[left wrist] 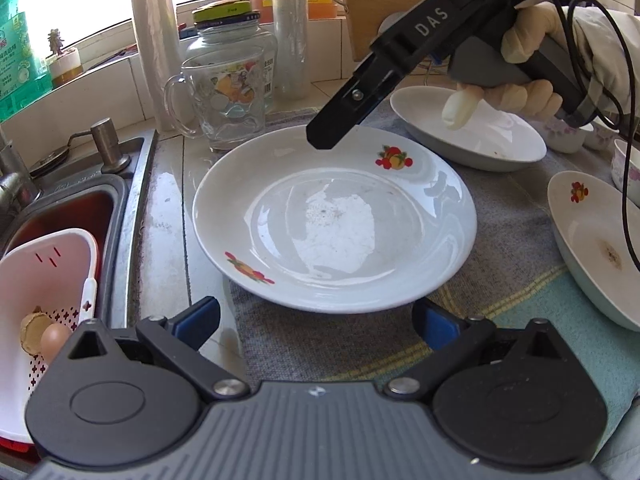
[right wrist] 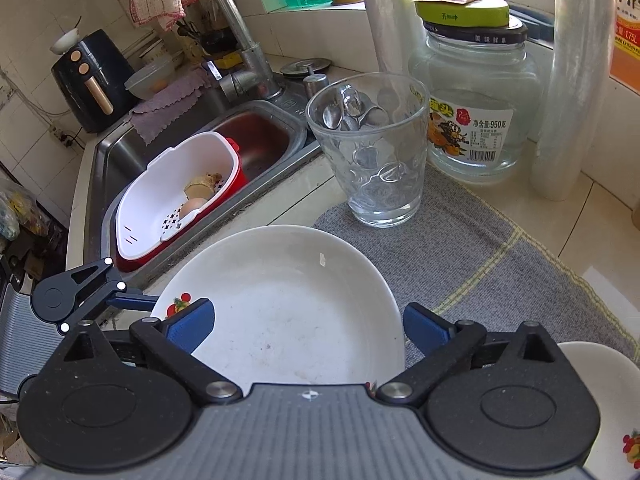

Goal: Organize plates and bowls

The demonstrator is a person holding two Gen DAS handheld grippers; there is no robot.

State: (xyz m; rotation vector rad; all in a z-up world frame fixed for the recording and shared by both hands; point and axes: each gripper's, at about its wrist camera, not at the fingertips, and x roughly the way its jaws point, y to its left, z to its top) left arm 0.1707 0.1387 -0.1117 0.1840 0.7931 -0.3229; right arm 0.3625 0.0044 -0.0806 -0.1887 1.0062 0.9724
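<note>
Both the left gripper (left wrist: 316, 316) and right gripper (right wrist: 308, 320) stand released; the glazed fruit-print plate (left wrist: 334, 220) may slip if pinched shallowly

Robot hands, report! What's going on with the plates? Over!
Left gripper open, right gripper open, nothing held. Fruit-print plate flat on mat between them. Glass mug close behind.

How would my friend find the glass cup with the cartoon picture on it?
Start at the metal sink and step right onto the counter. The glass mug stands behind the big white plate, in front of the large lidded jar. It alone has a handle and a colourful cartoon print.
</note>
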